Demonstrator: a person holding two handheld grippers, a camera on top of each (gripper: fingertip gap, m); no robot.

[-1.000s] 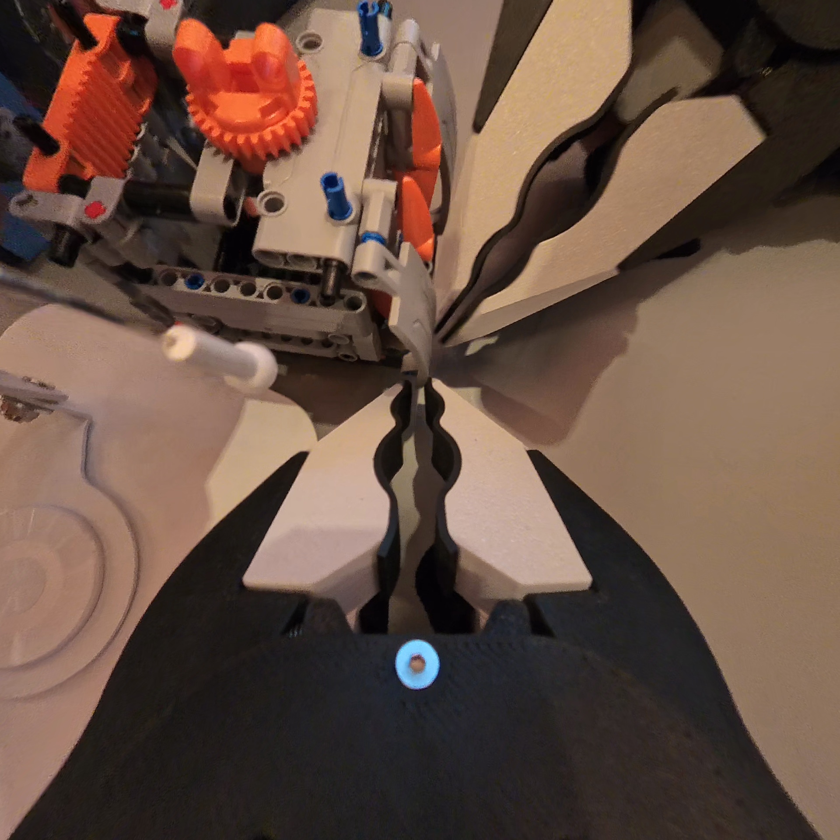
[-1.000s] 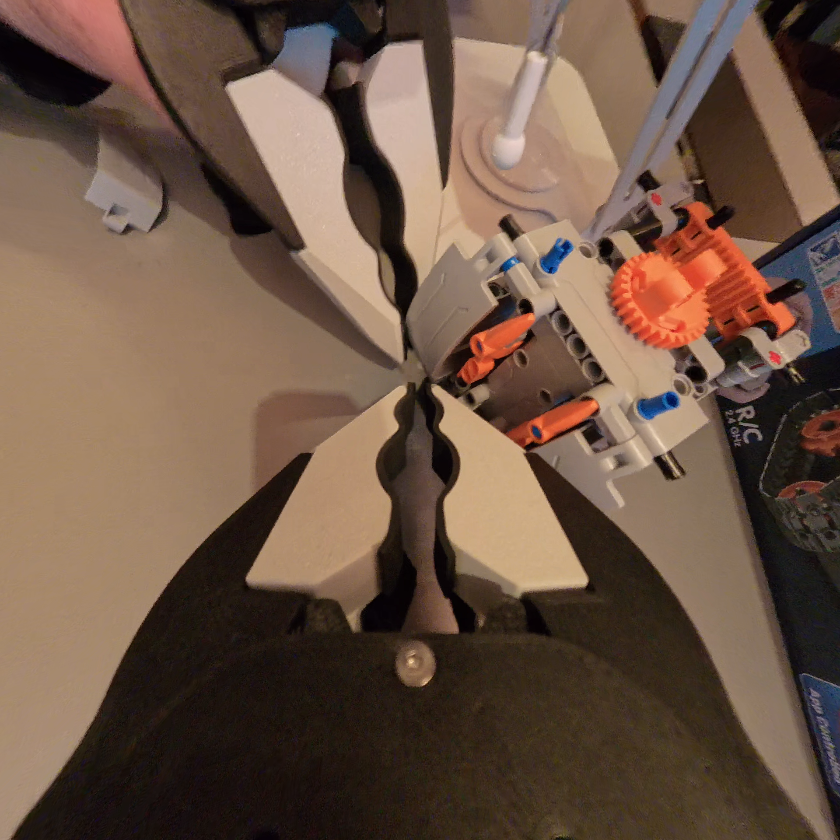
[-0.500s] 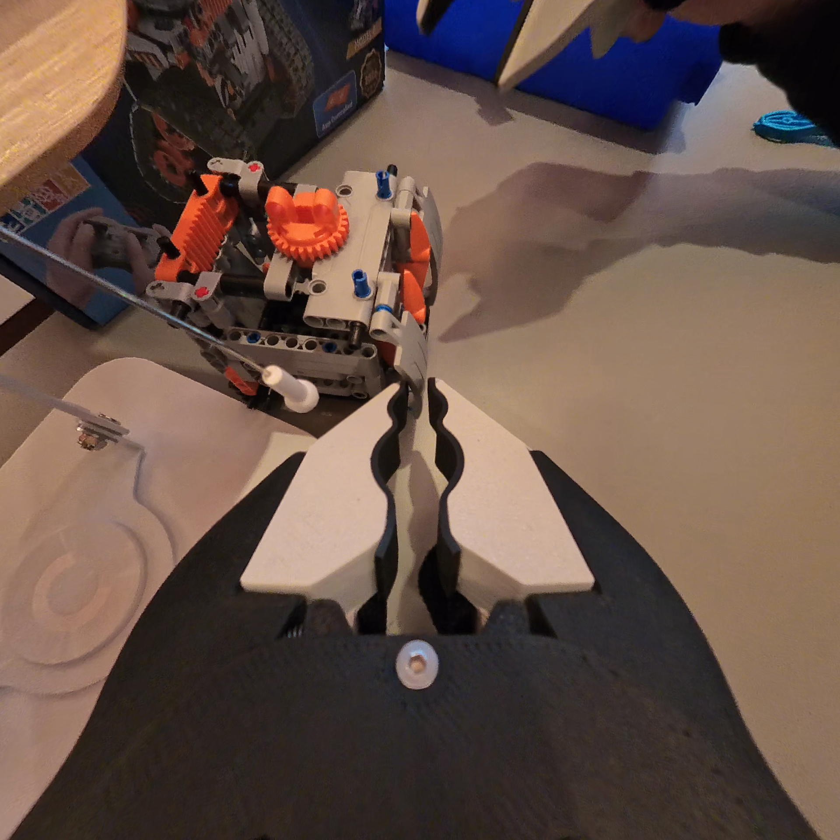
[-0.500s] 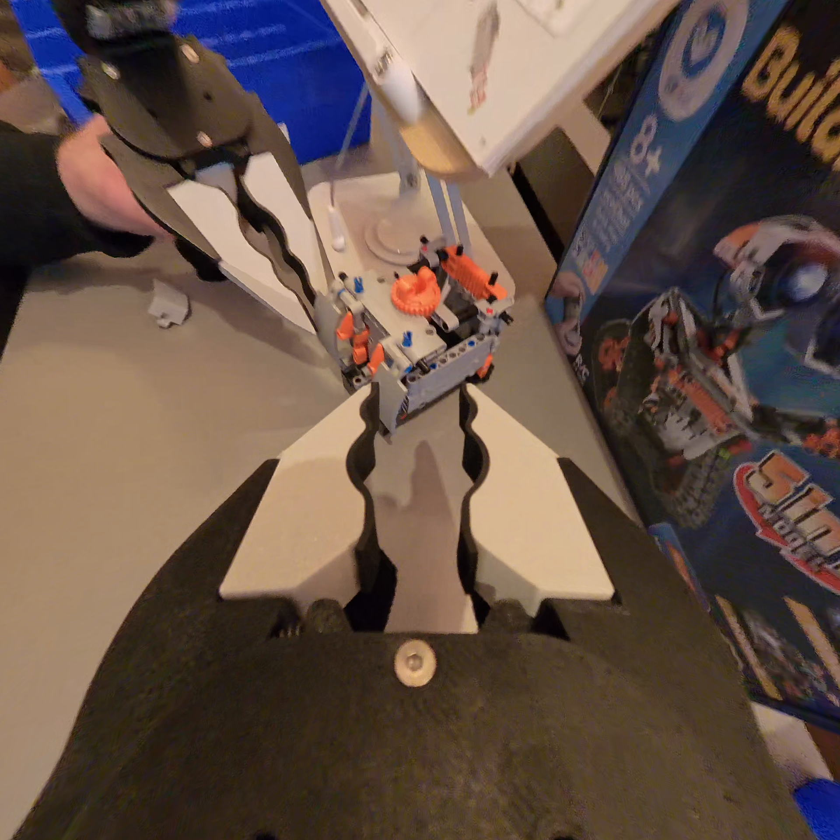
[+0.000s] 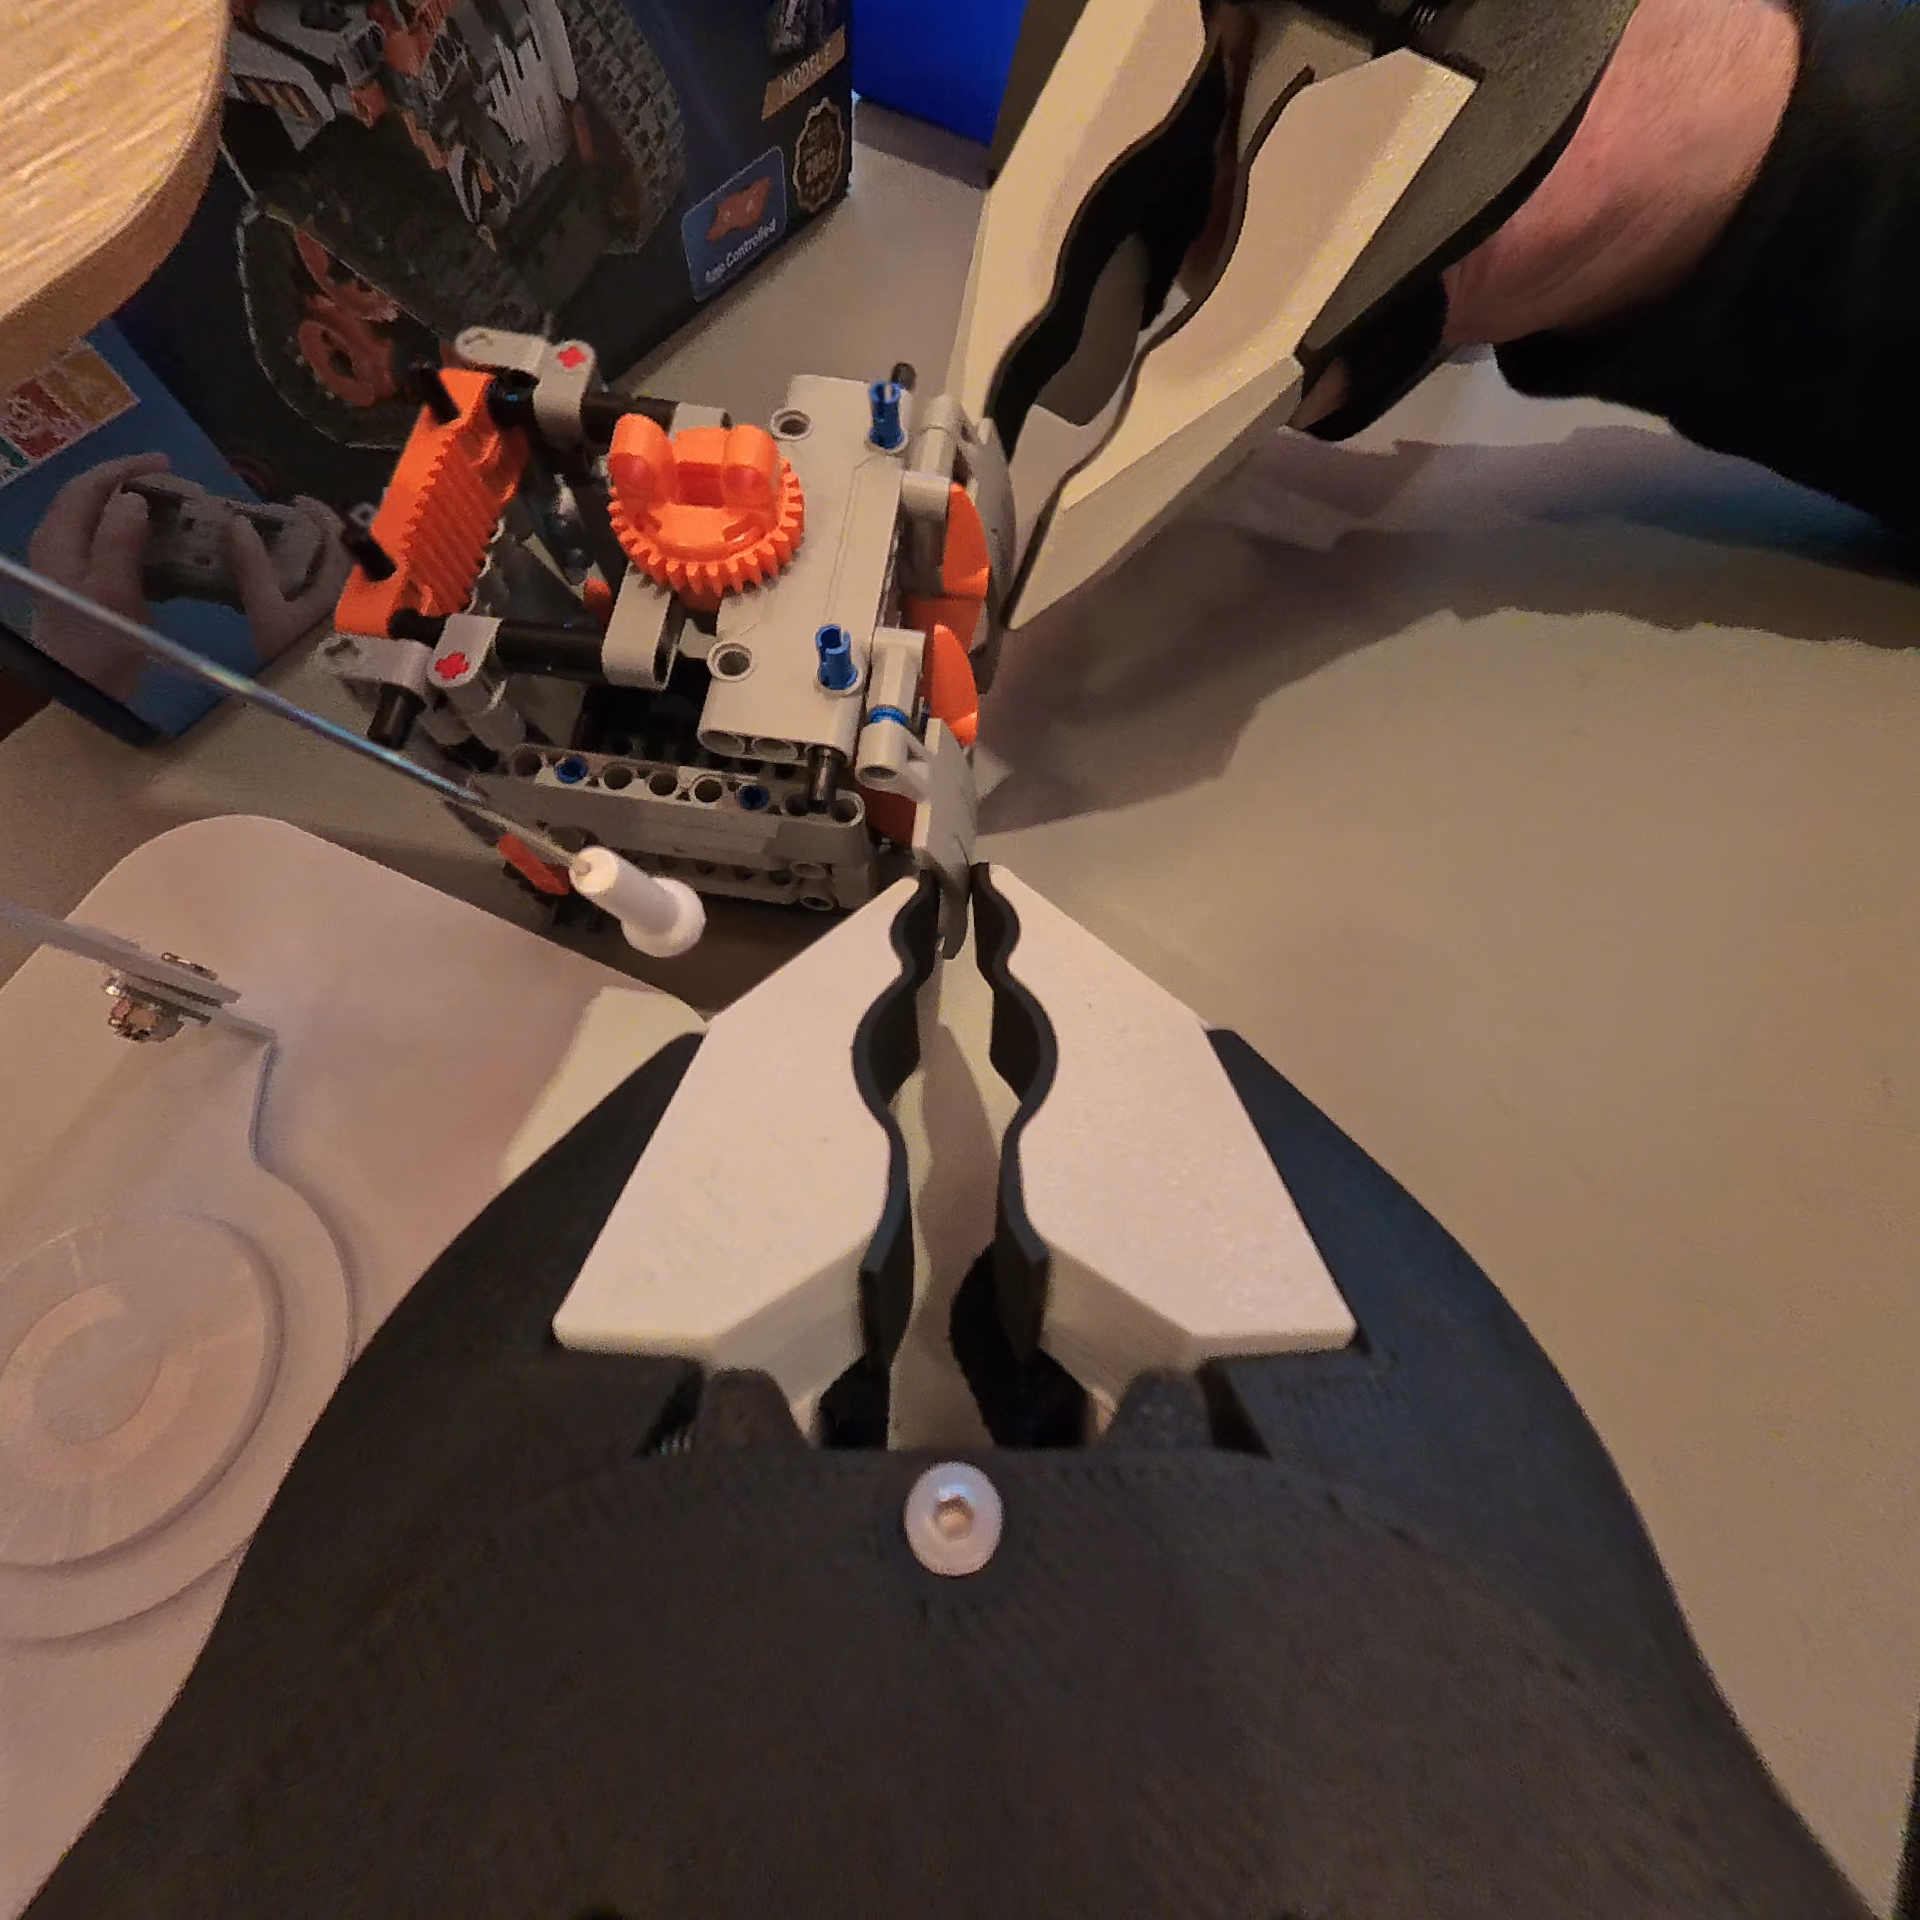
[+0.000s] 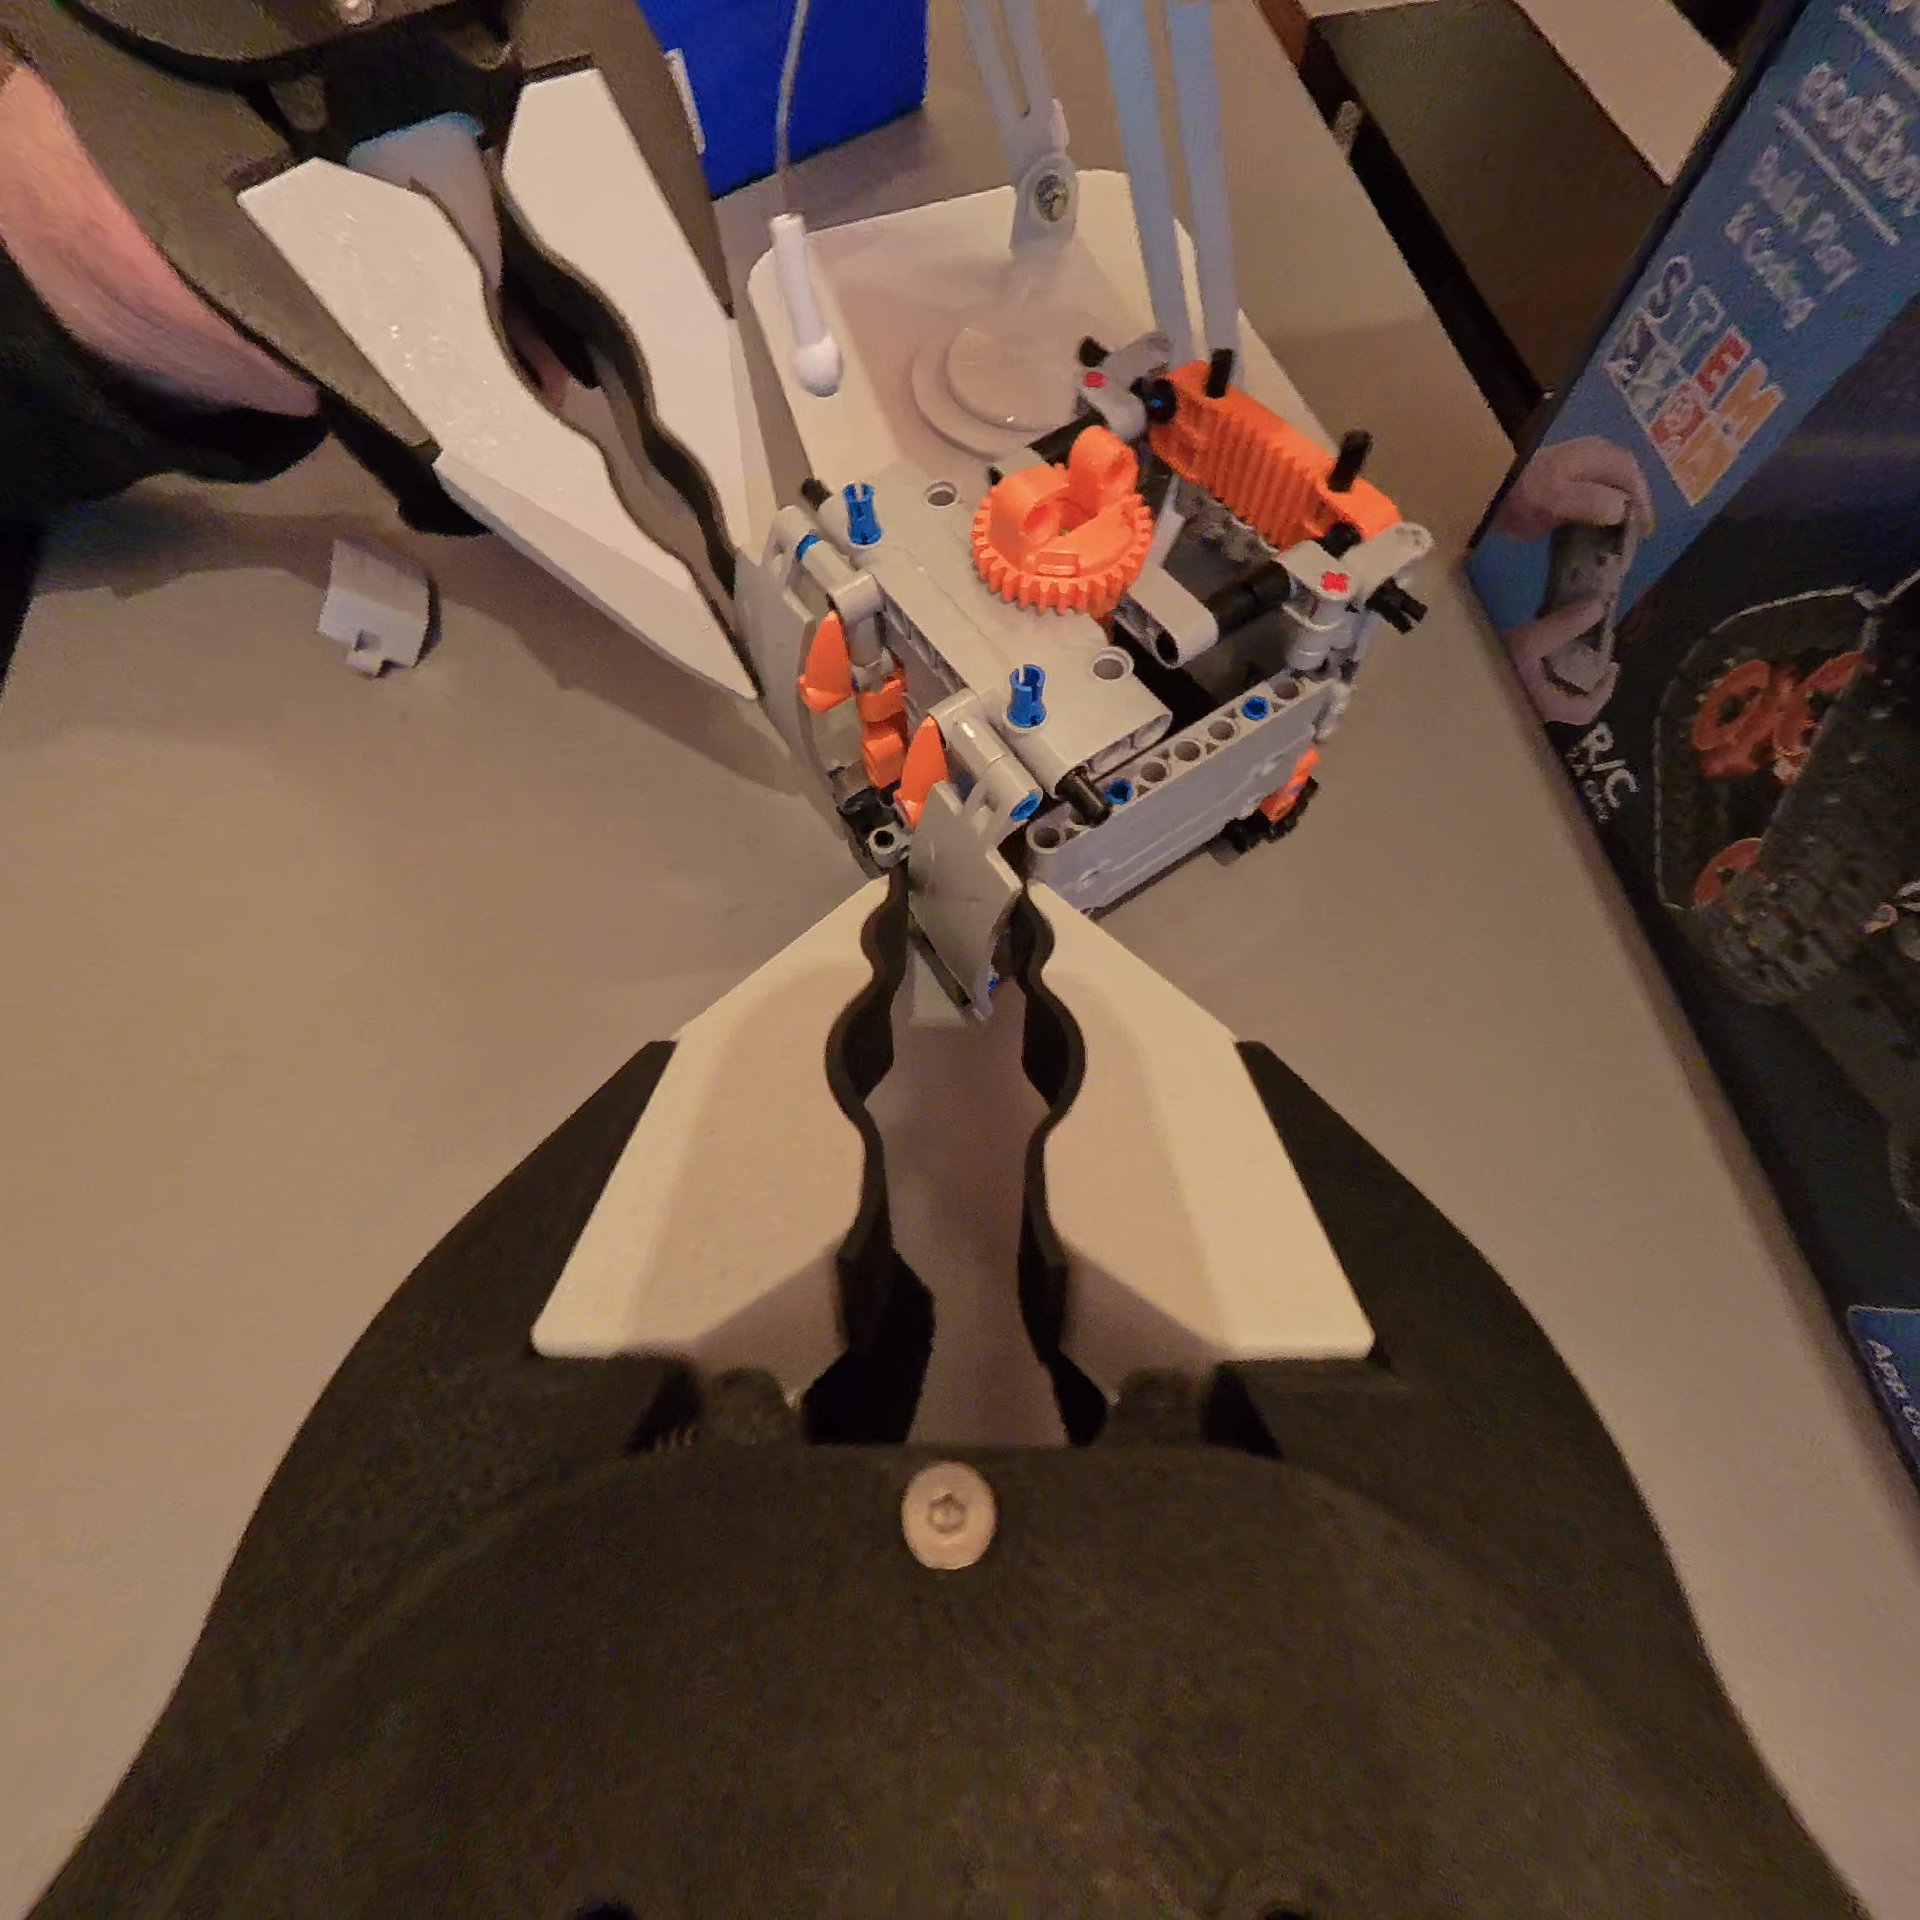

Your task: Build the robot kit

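brick build sits, as far as can be told, on the desk btwn a white base and a toy box, gear facing up. left tongs are closed on a grey panel at one corner of the orange-trimmed end. right tongs are clamped on a second panel at the other corner of that end, w/ a hand behind them. long axis looks to run from the rack end to the panel end, lying left-to-right across the left view, w/ the panel end toward both tongs. a loose grey piece lies apart on the desk. build prob. light and stiff, hard plastic, a bit slick. its press-fit joints are likely the weak pt, so thin panels may pop off under a pull. the holed side beam or main grey body looks the safer hold.
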